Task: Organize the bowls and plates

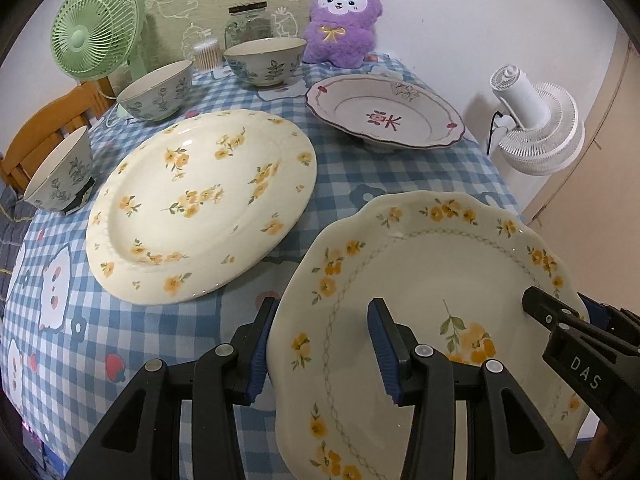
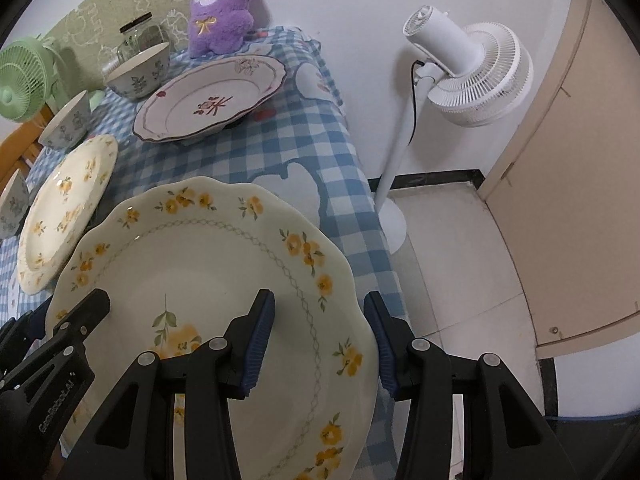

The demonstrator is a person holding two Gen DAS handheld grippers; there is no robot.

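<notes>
Cream scalloped ceramic plate w/ yellow flower rim (image 1: 436,280) sits tilted at the near right corner of the blue-white checked tablecloth (image 1: 168,320), empty, its right side out past the table edge. Left gripper (image 1: 320,344) clamps the plate's left rim: one blue pad under the edge, the other on the plate face, jaws part closed on it. Right gripper (image 2: 320,332) does the same on the right rim, one finger on the face, other outside the edge. Both point steeply down; whether the plate touches the cloth, can't tell.

Large cream oval plate w/ scattered yellow flowers (image 1: 200,204) lies flat mid-table, empty, just beside the held plate. White deep plate w/ dark red rim line and flower motif (image 1: 384,114) sits toward the far right edge, empty. Three white bowls w/ grey-blue leaf print: one at the left edge (image 1: 60,176), one further back left (image 1: 158,92), one near the far edge (image 1: 266,60); all look empty.

Far edge also has a purple plush toy (image 1: 344,20), a glass jar w/ dark lid (image 1: 248,24), a green desk fan (image 1: 96,28). White standing fan (image 2: 468,68) is on the floor right of the table.
</notes>
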